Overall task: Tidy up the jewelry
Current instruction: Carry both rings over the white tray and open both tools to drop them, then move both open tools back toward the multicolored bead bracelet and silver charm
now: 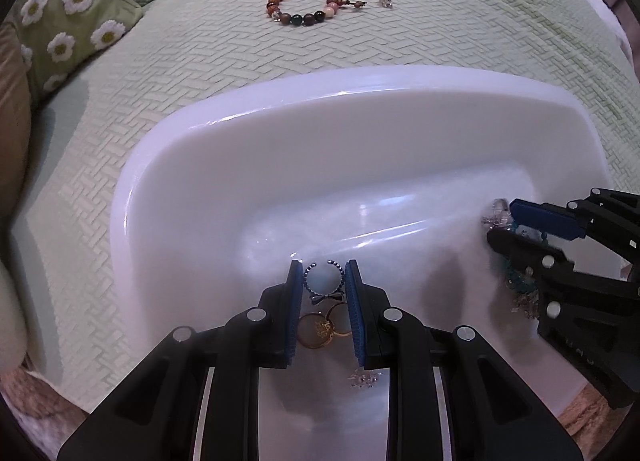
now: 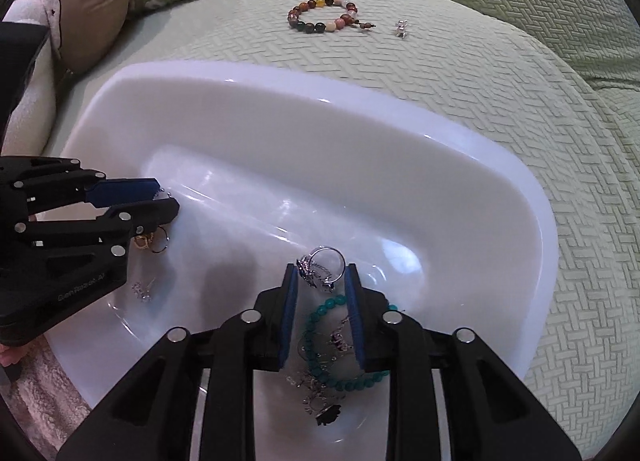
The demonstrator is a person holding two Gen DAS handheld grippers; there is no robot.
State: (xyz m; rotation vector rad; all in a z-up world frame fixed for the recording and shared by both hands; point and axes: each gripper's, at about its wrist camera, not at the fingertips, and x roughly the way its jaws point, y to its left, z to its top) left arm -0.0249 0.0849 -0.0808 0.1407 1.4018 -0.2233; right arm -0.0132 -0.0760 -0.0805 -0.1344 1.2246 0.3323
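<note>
over the white tray point(image 1: 248, 133), left wrist view: left gripper point(image 1: 322, 273) pinches a beaded ring point(image 1: 323, 279) above the floor; part the pads low to drop it gently. right wrist view: right gripper point(image 2: 320, 275) flanks a silver ring point(image 2: 322, 267), seemingly loosened; lift straight.

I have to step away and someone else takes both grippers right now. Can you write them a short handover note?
Left gripper: jaws closed on a beaded ring with a bow, low inside the white tub.
Right gripper: low in the tub, a silver ring between its jaws; the near pad looks clear of it, so treat it as let go.
Already in the tub: gold rings, a turquoise bead bracelet, several small silver pieces.
Left: release the bow ring, then fetch the multicolour bead bracelet and the small silver piece beside it, both on the green cover.
</note>
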